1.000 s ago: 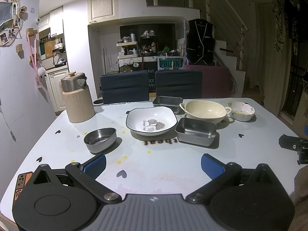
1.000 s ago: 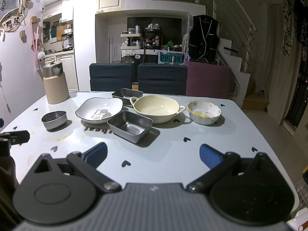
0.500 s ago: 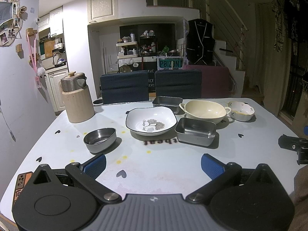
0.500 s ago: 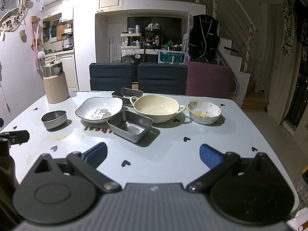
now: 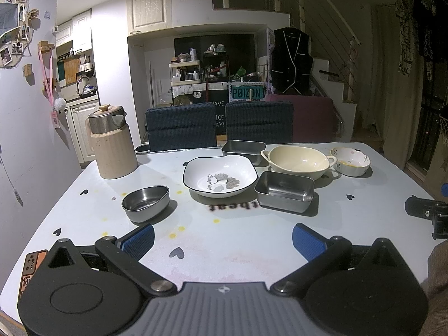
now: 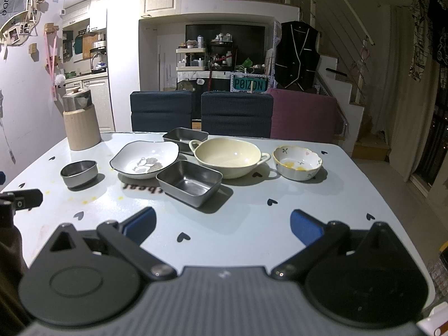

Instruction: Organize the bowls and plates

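Both tools low over the near edge of the pale blue heart-print table (image 5: 238,240), empty. Left gripper (image 5: 223,240) jaws spread wide; right gripper (image 6: 222,225) the same.

Landmark: rectangular steel tray (image 6: 189,182). It lies just ahead of the right gripper, slightly left, long axis running left-right and skewed. The right hand looks nearer.

Left of the tray: small round steel bowl (image 5: 146,203), close ahead of the left gripper's left finger.

Behind-left: white leaf-print dish (image 5: 220,177). Behind: cream two-handled bowl (image 6: 228,156). Right: small floral scalloped bowl (image 6: 297,163). Farthest: second steel tray (image 6: 185,137).

Nothing stacked yet.
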`<state>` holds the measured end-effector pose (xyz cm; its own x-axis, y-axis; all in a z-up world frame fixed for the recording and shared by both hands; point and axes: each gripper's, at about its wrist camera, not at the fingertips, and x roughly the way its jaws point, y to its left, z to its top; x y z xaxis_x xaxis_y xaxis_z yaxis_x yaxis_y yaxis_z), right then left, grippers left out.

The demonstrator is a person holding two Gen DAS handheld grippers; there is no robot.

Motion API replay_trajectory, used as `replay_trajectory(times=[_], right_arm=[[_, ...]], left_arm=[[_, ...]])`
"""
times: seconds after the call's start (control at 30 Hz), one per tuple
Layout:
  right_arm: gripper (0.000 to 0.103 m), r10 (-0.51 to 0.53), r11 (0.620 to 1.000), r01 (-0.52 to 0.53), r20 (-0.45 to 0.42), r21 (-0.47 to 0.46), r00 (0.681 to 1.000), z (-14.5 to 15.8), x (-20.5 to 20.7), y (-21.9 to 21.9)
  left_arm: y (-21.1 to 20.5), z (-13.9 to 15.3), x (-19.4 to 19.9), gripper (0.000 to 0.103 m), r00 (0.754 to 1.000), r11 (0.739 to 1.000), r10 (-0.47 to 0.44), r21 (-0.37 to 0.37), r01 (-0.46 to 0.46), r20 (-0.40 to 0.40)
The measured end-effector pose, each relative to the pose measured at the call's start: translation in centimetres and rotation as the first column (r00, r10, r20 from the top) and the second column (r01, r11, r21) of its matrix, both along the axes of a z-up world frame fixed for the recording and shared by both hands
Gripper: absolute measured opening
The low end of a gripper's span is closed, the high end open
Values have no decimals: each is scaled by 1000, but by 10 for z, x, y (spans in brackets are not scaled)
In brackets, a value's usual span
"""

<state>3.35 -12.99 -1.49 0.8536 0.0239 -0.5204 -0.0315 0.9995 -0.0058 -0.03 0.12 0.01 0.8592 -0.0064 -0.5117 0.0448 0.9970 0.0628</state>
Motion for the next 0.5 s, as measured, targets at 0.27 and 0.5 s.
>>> replay_trajectory(times=[0.27,0.5], right_arm=[[103,9,1000,-9,-9,10,1000,-1,1,0],[103,31,999,-31,7,11,1000,4,15,7]], left_arm=[[-7,1,2,103,1000,1000,17,13,-17,-10],[-9,7,12,103,1000,999,25,24,-25,0]])
